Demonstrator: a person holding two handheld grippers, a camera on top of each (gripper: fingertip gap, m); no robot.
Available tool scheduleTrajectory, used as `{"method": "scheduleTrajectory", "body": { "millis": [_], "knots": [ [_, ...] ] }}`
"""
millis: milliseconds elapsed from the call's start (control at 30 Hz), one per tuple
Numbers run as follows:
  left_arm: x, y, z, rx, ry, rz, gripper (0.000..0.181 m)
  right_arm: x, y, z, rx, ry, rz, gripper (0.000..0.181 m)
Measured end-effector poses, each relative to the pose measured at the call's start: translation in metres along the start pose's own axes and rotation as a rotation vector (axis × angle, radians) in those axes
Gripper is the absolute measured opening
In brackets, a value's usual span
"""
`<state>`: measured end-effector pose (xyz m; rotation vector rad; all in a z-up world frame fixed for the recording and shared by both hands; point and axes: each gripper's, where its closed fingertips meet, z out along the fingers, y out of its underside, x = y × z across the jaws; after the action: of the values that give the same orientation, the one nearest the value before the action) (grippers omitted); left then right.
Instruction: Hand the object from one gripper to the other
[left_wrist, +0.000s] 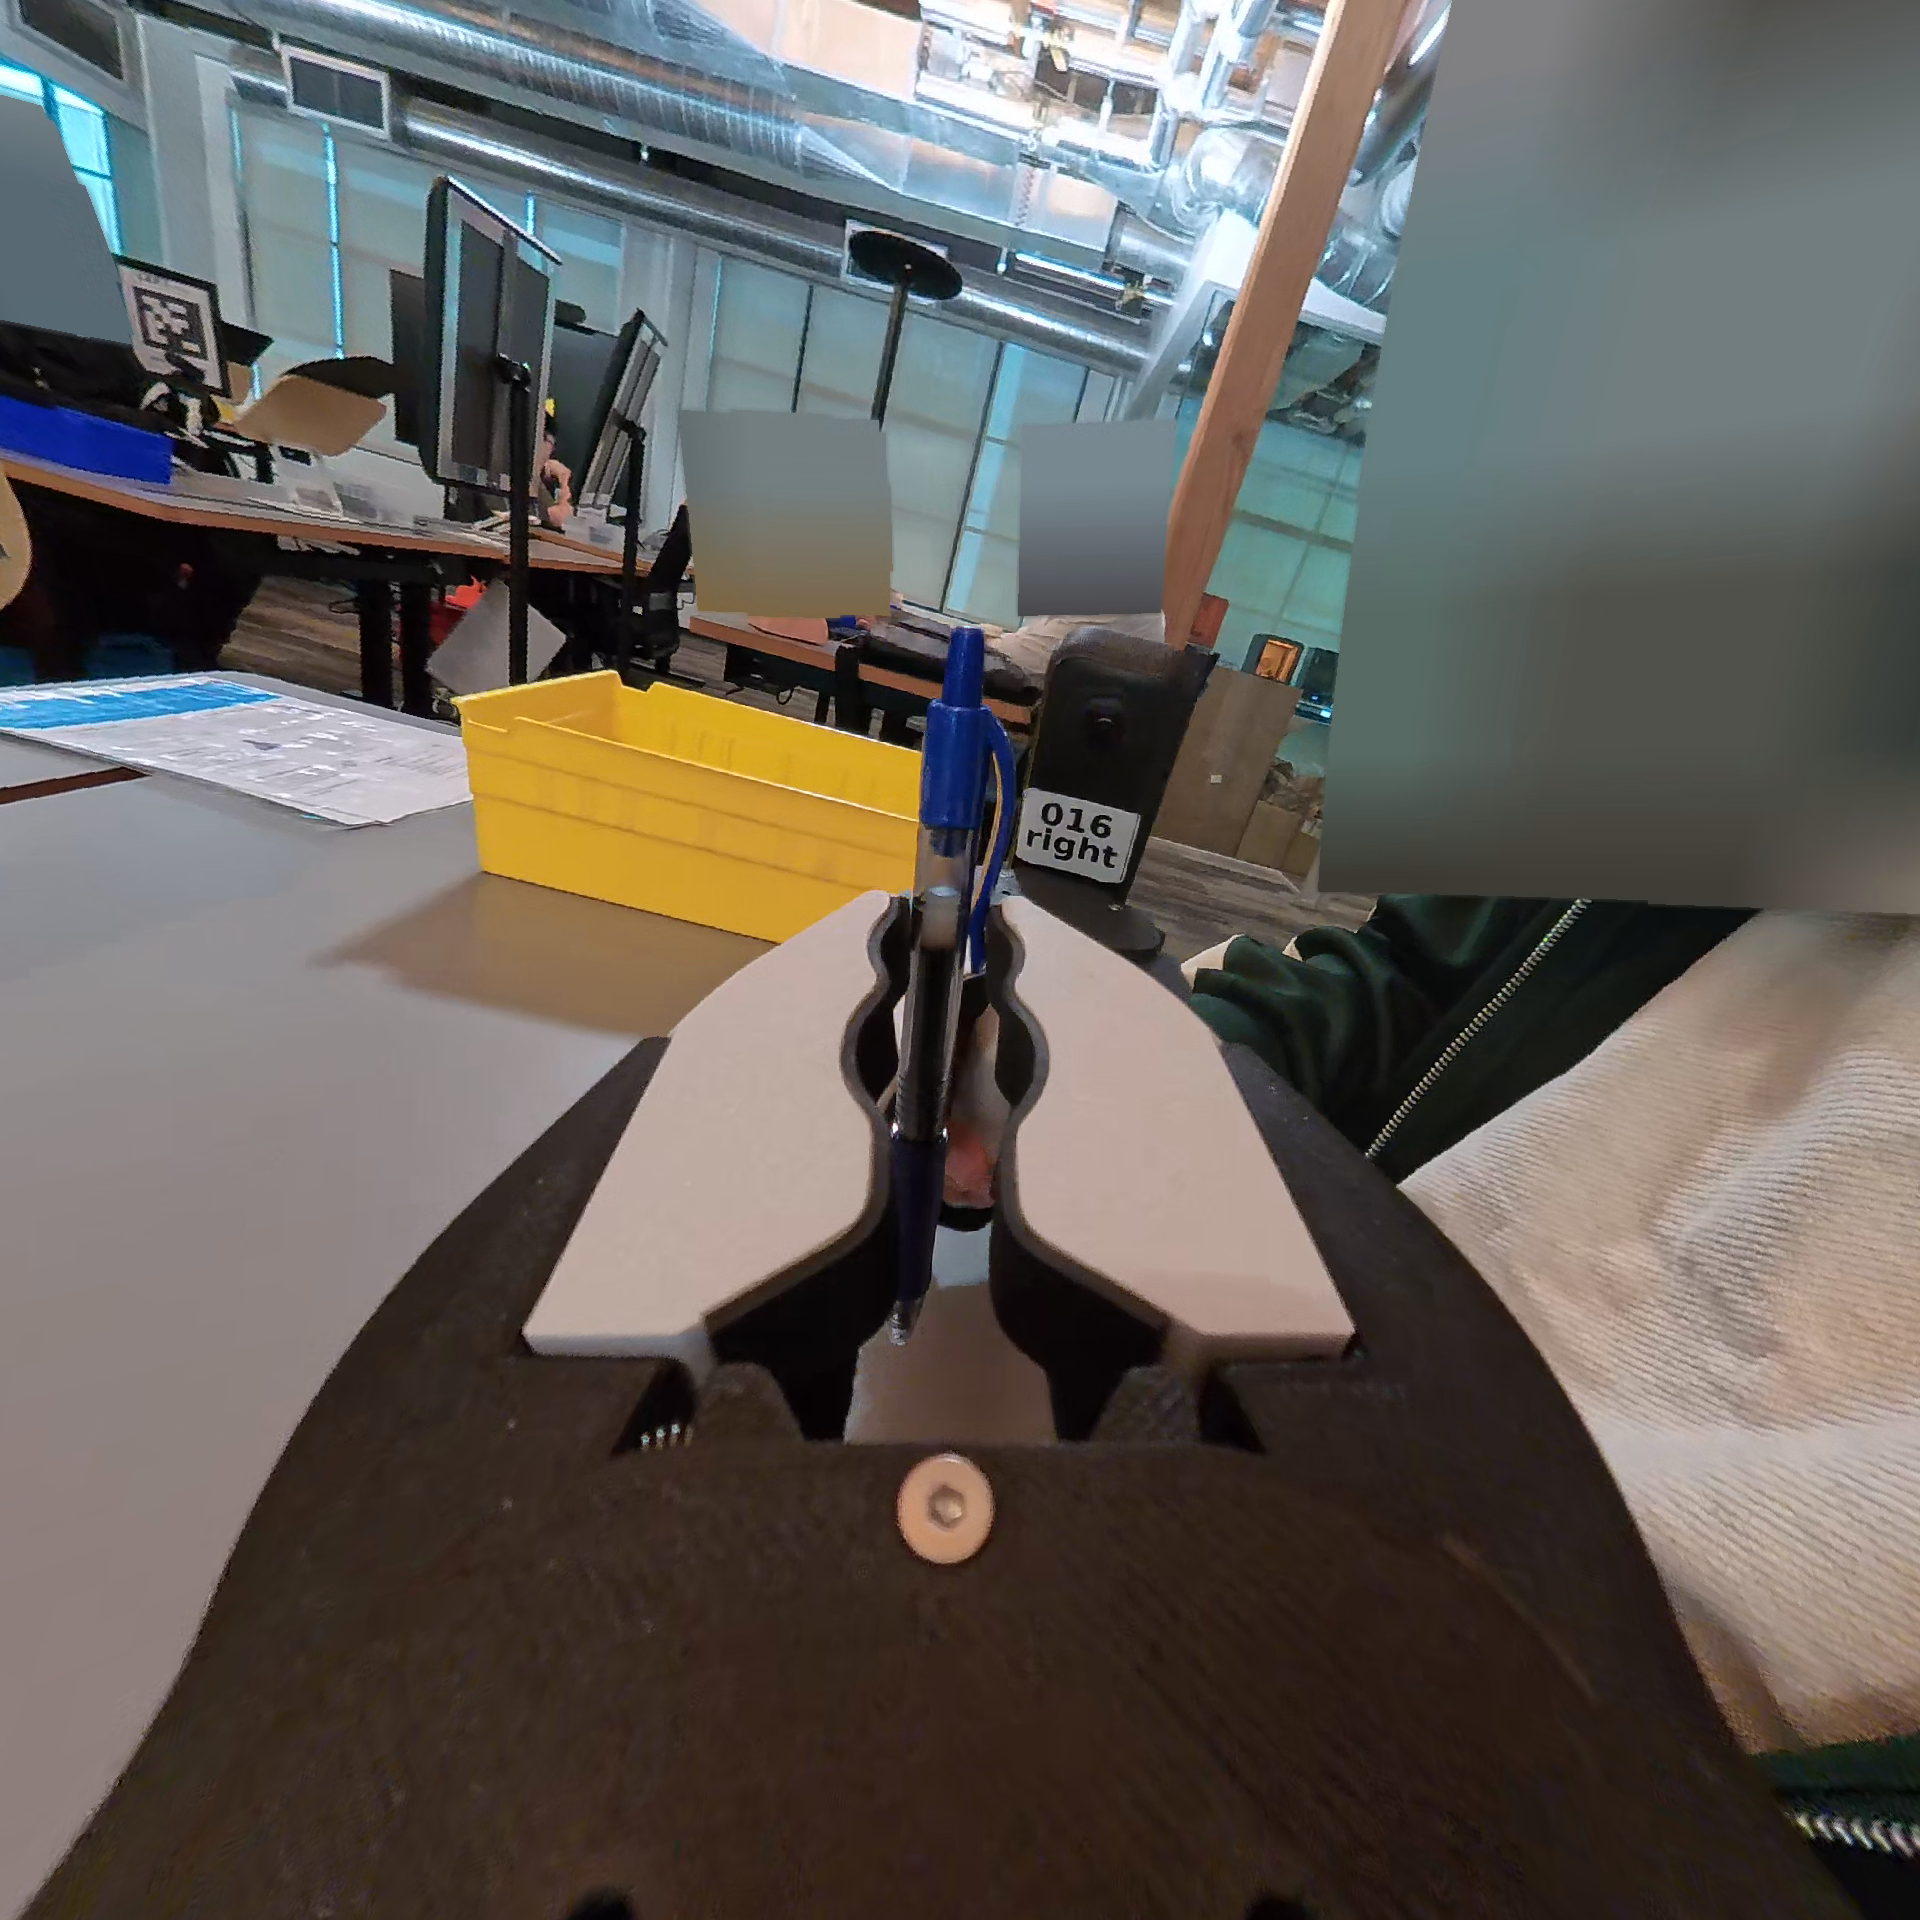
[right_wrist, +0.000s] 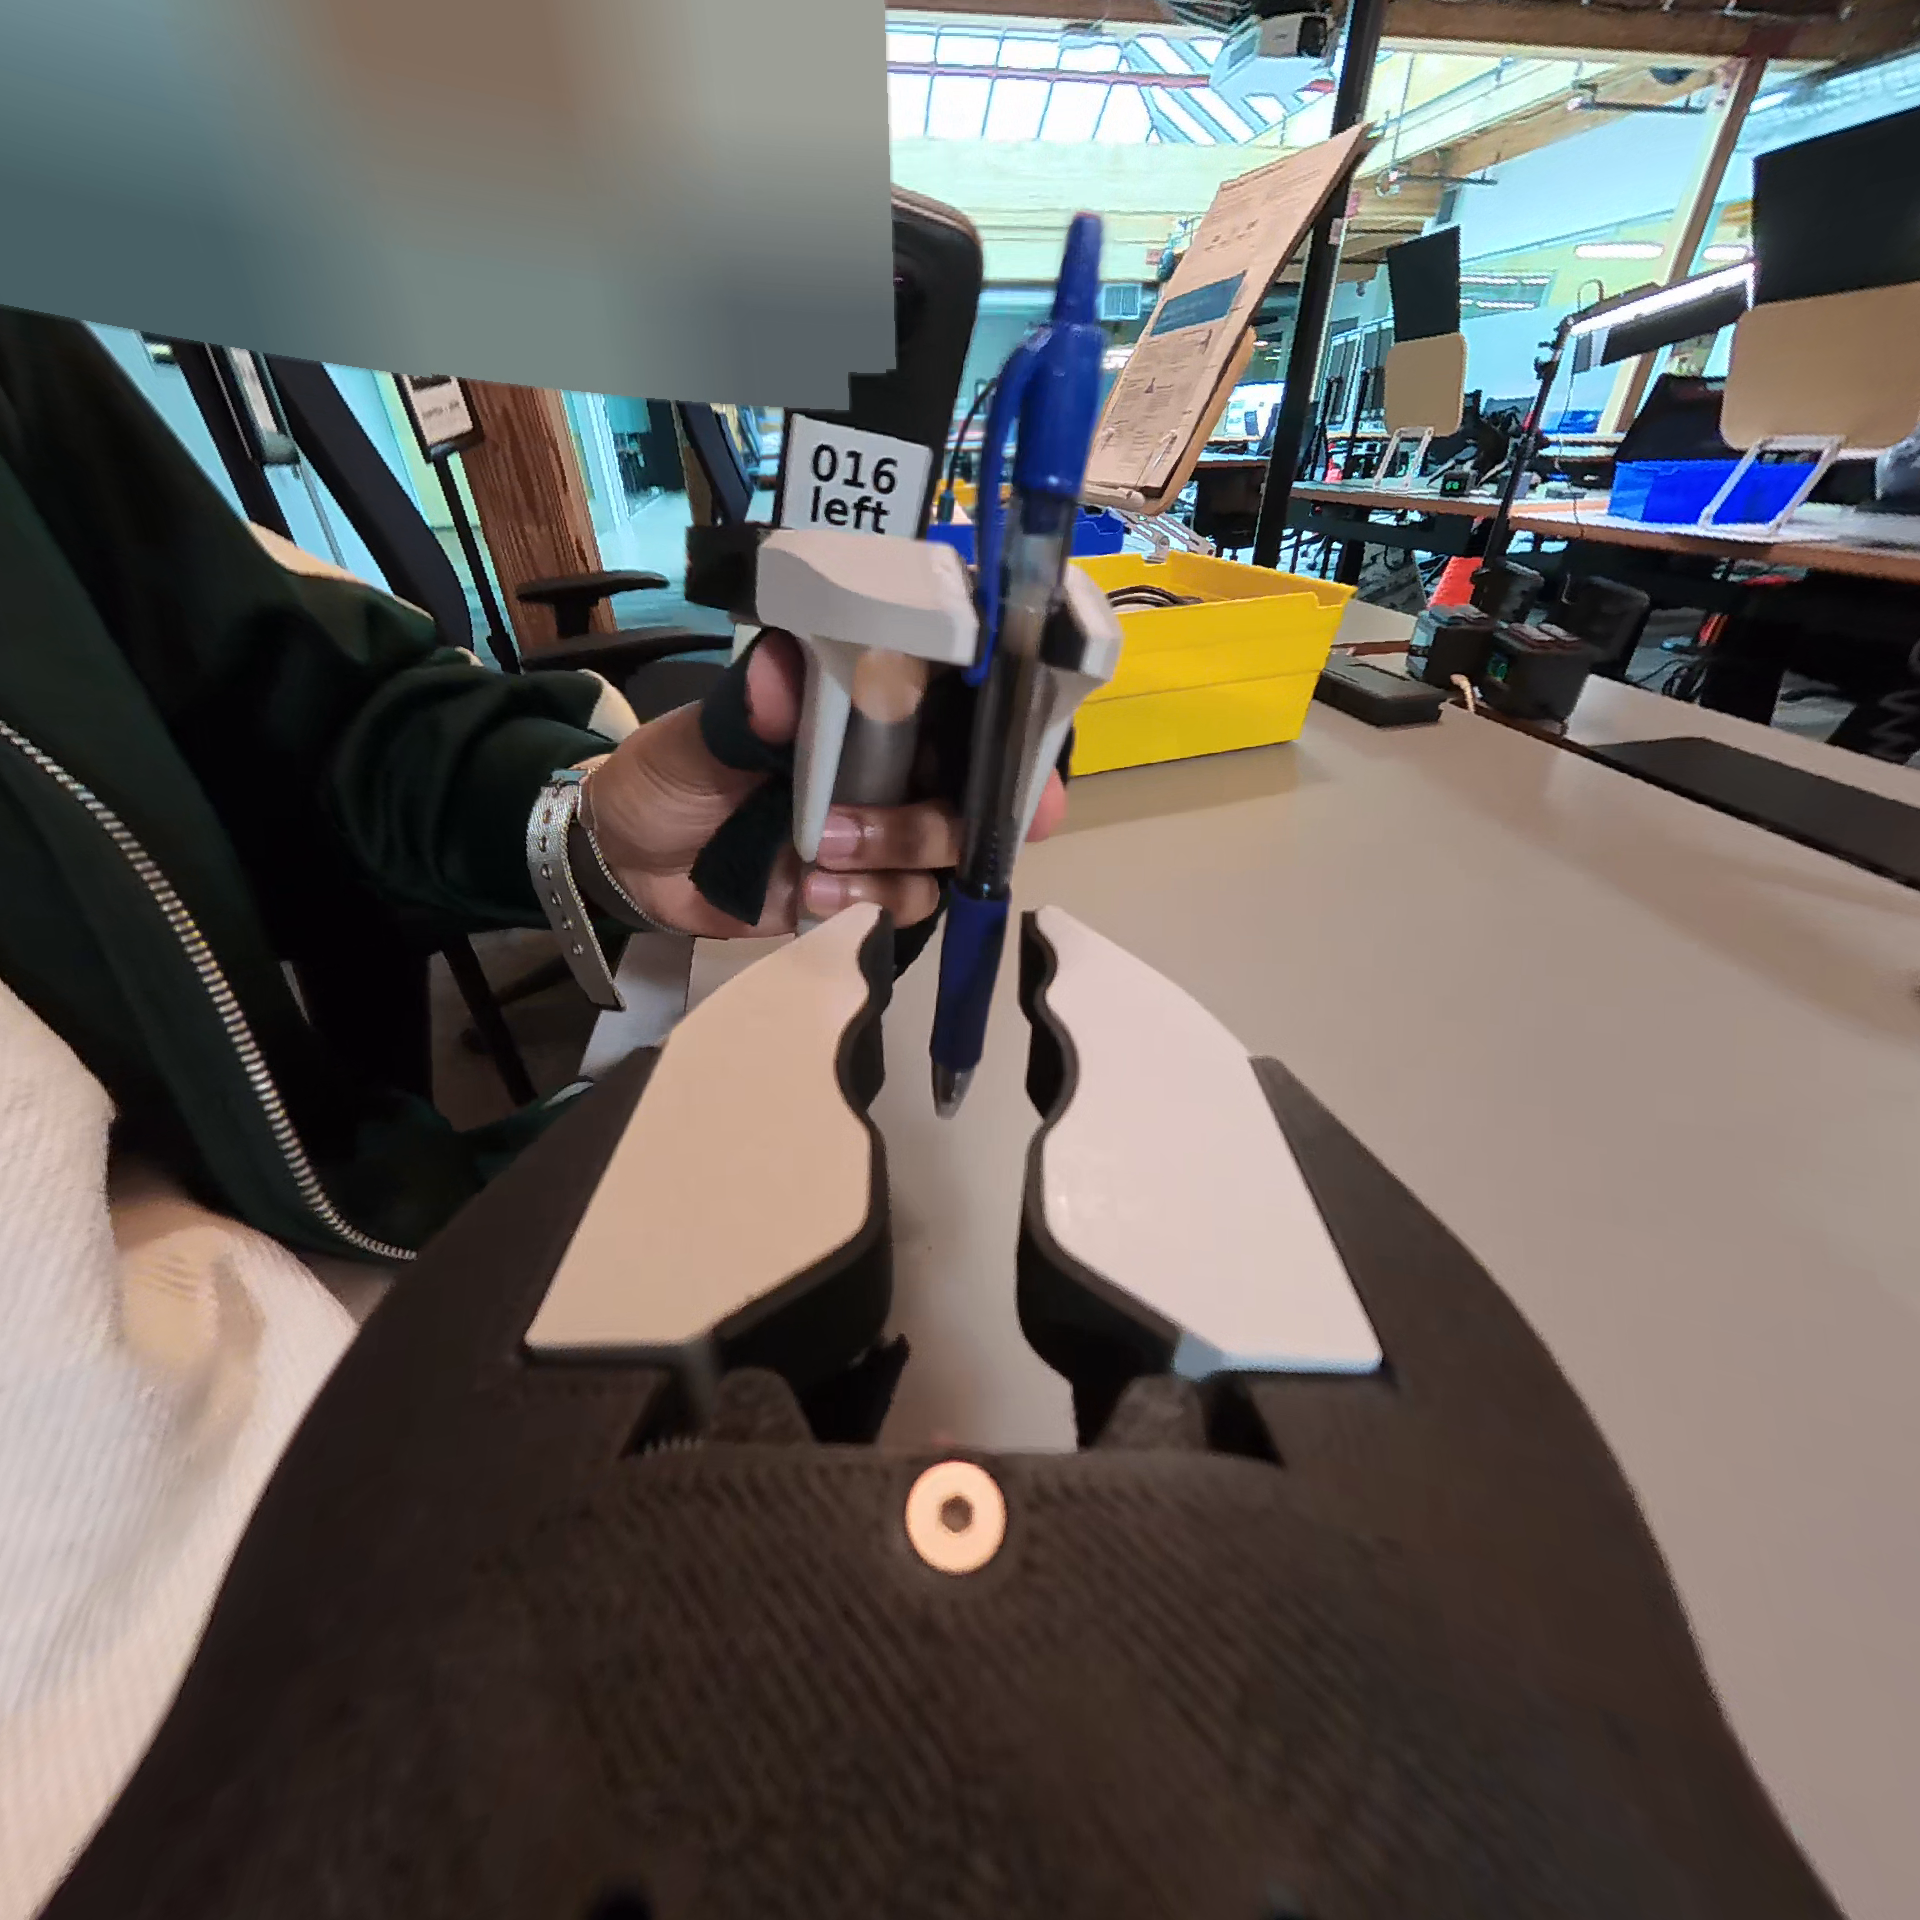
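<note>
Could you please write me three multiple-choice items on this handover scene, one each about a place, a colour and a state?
1. Where is the pen?
A. Lying in the yellow bin
B. Clamped upright in the left gripper
C. Flat on the table

2. What colour are the pen's grip and clip?
A. Red
B. Green
C. Blue

3. How is the right gripper set?
A. Open, with a finger to each side of the pen's tip
B. Shut on the pen
C. Shut on nothing

Answers: 1 B, since the left gripper pinches the barrel between its fingers, above the table and in front of the yellow bin. 2 C, the grip and clip show blue in both views. 3 A, a clear gap shows on each side of the tip in the right wrist view.
</note>
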<state>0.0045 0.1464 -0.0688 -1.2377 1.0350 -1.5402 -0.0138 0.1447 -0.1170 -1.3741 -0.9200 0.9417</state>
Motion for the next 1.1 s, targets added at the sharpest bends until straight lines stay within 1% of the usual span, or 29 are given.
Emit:
{"method": "scheduleTrajectory", "body": {
  "millis": [167, 267, 700, 800, 1000, 1100],
  "knots": [
    [0.003, 0.003, 0.003, 0.001, 0.017, -0.023, 0.013, -0.002, -0.001, 0.001, 0.002, 0.000, -0.010, 0.020],
    [0.004, 0.005, 0.004, -0.004, 0.023, -0.028, 0.014, 0.000, -0.002, 0.000, 0.008, 0.005, -0.003, 0.012],
    [0.006, 0.004, 0.004, 0.010, 0.051, -0.048, 0.014, -0.002, -0.003, 0.000, 0.008, -0.032, 0.037, 0.011],
    [0.003, 0.003, 0.004, 0.028, 0.037, -0.064, 0.032, -0.002, -0.007, -0.002, 0.027, -0.032, 0.040, 0.011],
    [-0.001, 0.002, 0.003, 0.040, 0.026, -0.076, 0.039, 0.008, -0.021, -0.010, 0.068, 0.021, 0.068, 0.011],
    [-0.001, 0.002, 0.003, 0.045, 0.024, -0.081, 0.041, 0.021, -0.041, -0.024, 0.088, 0.103, 0.094, 0.011]
  ]
}}
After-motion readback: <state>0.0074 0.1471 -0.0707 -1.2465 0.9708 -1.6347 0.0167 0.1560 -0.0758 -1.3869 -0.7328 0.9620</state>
